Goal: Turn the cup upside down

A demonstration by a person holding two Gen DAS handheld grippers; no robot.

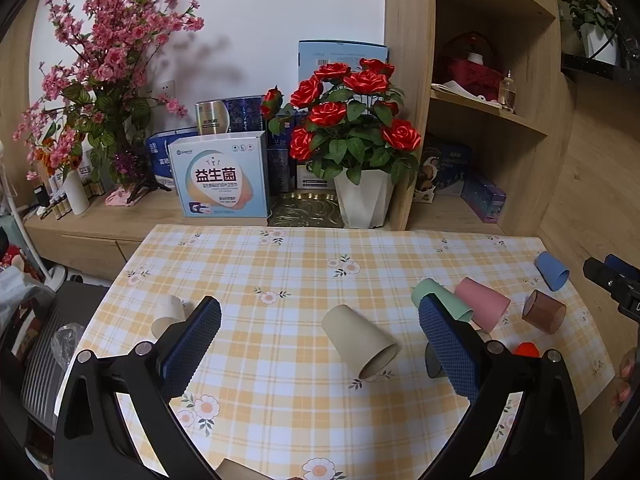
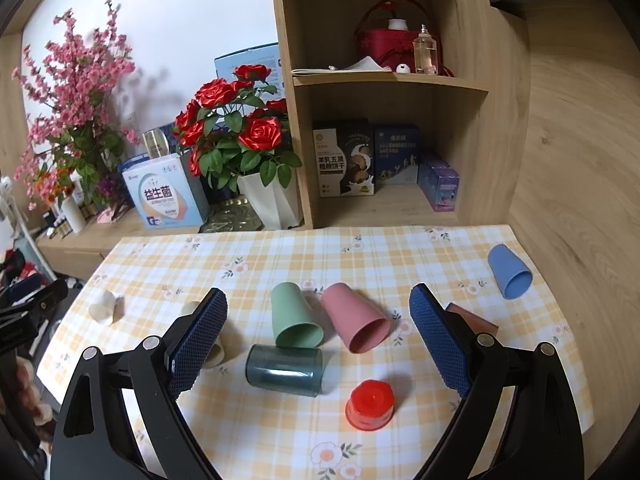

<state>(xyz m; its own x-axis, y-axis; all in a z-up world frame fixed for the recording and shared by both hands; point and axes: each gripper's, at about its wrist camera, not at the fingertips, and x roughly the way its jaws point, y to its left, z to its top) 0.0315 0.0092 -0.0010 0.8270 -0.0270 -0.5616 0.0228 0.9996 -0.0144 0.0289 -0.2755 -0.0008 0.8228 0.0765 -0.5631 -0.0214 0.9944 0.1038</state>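
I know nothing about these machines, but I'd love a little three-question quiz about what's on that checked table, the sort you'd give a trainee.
1. True or false: the red cup already stands mouth down on the tablecloth.
2. Which cup lies on its side nearest the far right corner? A) pink cup B) blue cup C) green cup
3. Fill in: the left gripper is open, and the ____ cup lies between its fingers in its camera view.

Key
1. True: its closed base faces up.
2. B.
3. Beige; it lies on its side, untouched by either finger.
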